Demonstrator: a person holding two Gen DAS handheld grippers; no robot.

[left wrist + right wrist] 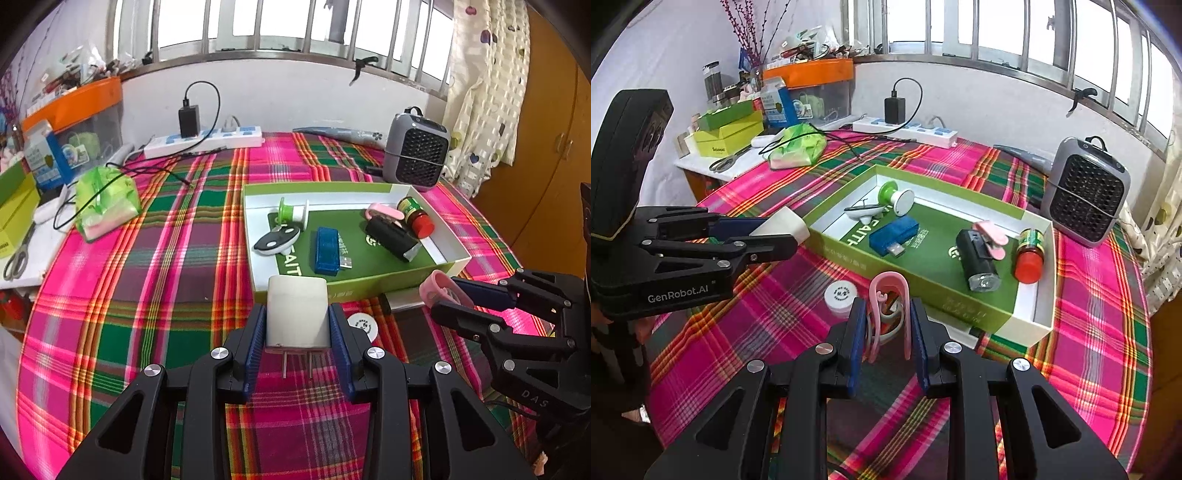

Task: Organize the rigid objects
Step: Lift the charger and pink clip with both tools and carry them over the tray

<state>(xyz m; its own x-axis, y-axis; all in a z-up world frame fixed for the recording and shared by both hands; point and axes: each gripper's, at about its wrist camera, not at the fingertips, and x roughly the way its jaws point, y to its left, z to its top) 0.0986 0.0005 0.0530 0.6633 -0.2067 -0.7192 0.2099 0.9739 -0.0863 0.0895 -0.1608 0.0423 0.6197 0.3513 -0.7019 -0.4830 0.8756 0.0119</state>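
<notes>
My left gripper (297, 309) is shut on a white charger plug (297, 321), its two prongs pointing back at the camera, just before the green tray (354, 290). In the right wrist view the same gripper (768, 233) and plug (785, 223) hover by the tray's near left corner. My right gripper (887, 304) is shut on a pink U-shaped clip (886, 275) before the tray's front wall (923, 291); the clip (437, 286) also shows in the left wrist view. In the tray lie a blue USB device (327, 251), a black flashlight (977, 258), a red-lidded jar (1030, 251) and a green spool (291, 212).
A white round cap (841, 293) lies on the plaid cloth between the grippers. A grey fan heater (415, 151) stands behind the tray. At the back left are a power strip (207, 138) with cable, a green bag (105, 199), scissors (16, 260) and stacked boxes.
</notes>
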